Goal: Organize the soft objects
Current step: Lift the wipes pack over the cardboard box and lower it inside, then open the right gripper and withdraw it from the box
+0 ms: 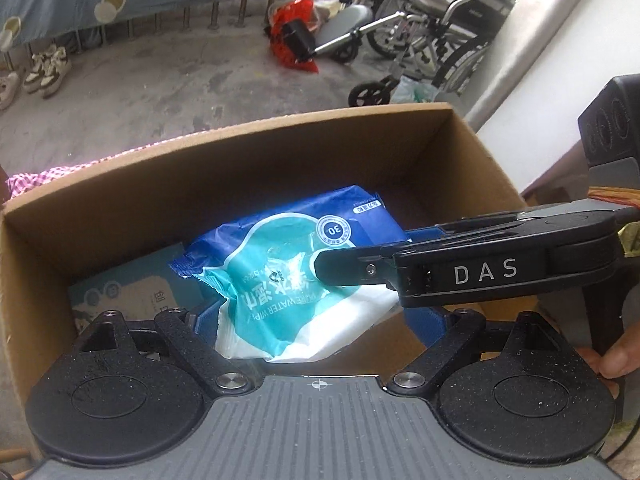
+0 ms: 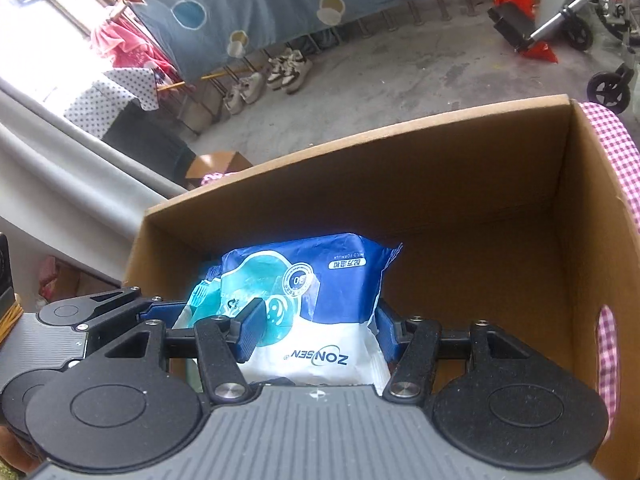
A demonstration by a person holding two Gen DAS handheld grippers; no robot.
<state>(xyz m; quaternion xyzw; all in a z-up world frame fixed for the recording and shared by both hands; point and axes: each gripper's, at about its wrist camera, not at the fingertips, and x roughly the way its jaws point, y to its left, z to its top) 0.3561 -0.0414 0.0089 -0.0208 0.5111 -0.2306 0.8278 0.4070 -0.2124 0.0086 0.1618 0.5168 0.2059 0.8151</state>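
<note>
A blue, teal and white pack of wet wipes hangs inside the open cardboard box, held from two sides. My left gripper spans its length, blue pads against both ends. In the right wrist view one of its fingers shows at the pack's left end. My right gripper presses on the pack's sides. In the left wrist view it reaches in from the right over the pack. A flat light-blue packet lies on the box floor at the left.
Pink checked cloth drapes by the box's side. Beyond the box is concrete floor with wheelchairs, a red bag, shoes and a hanging blue patterned cloth. A person's fingers show at the right edge.
</note>
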